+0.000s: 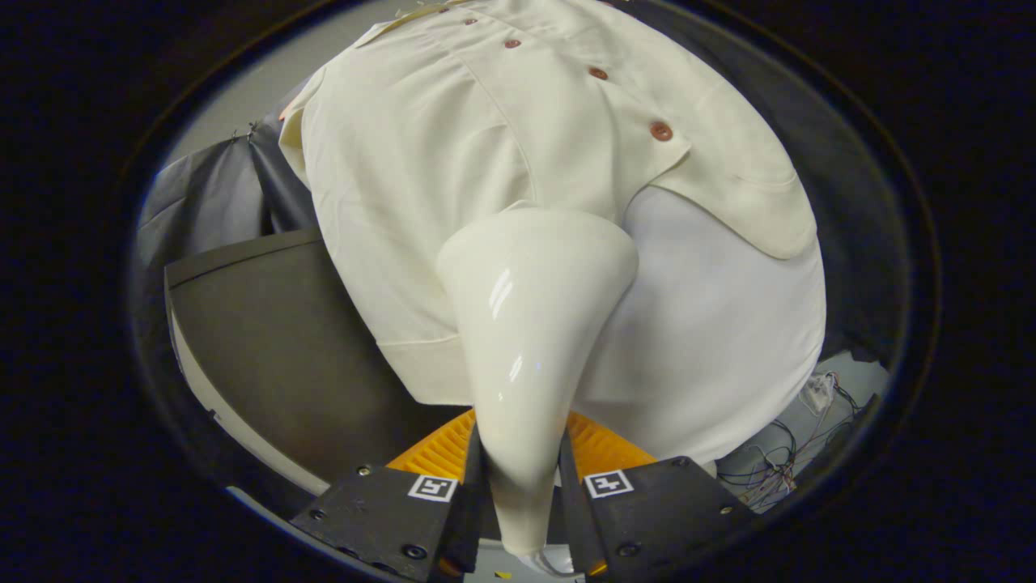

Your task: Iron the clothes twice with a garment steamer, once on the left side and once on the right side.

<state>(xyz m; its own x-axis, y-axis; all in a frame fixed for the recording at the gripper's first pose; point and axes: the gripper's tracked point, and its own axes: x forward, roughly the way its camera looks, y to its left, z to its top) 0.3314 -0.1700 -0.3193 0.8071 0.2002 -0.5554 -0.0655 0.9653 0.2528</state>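
the garment steamer (526, 324) is gripped by its narrow handle between the jaws of the gripper (522, 494), which are clenched on it from both sides, so the tool is carried rather than free. its wide head is pointed forward and is laid against, or just short of, the cream shirt (421, 186); true contact cannot be told from this angle. the shirt is hung in front of the gripper with its buttoned placket (599, 77) run diagonally above the steamer head, and a paler underlayer (712, 324) is exposed below the lifted front flap.

the head is placed near the lower middle of the garment, just beside the hem of one front panel, so it is judged that a pass on one side is under way or about to be started; which side has been done cannot be read from here.

several risks are seen. the handle is smooth and tapered, so it could be slipped or twisted in the jaws if the head is dragged hard over the hem seam. the loose flap could be caught and folded by the head's rim, and a crease pressed in. the buttons could be snagged if the stroke is carried up along the placket. loose wires (777, 461) are lying near the shirt's lower edge and could be hooked on a low sweep. a dark panel (267, 340) is close beside the shirt and could be struck.
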